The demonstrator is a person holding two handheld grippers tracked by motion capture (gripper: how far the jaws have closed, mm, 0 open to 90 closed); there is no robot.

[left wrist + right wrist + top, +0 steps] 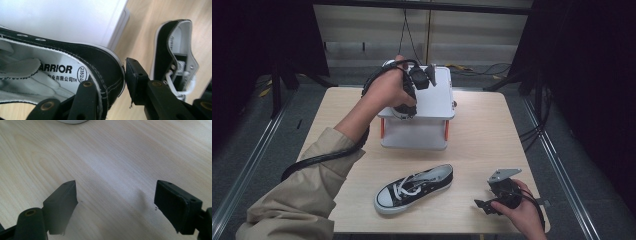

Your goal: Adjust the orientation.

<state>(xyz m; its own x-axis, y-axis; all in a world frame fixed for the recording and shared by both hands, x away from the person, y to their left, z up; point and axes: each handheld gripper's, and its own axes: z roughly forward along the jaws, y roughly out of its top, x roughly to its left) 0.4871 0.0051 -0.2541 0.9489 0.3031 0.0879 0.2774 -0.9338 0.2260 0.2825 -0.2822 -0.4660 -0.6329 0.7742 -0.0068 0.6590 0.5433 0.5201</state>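
My left gripper (405, 107) hangs over the top of a white two-level shelf (435, 96), shut on the heel of a black canvas sneaker (100, 62). One jaw is inside the shoe on the white insole and the other presses the outside of the heel. In the left gripper view (110, 75) the shelf's white top (62, 20) lies just behind the held shoe. A second black sneaker (414, 188) with white laces and white sole lies on the table in front of the shelf (175, 50). My right gripper (482, 204) rests near the front right of the table, open and empty (116, 190).
The light wooden table (482, 135) carries the shelf at its back centre; orange posts (382, 128) hold up the top level. Black cables run along the floor behind the table. A white rounded edge (72, 121) shows at the top of the right gripper view.
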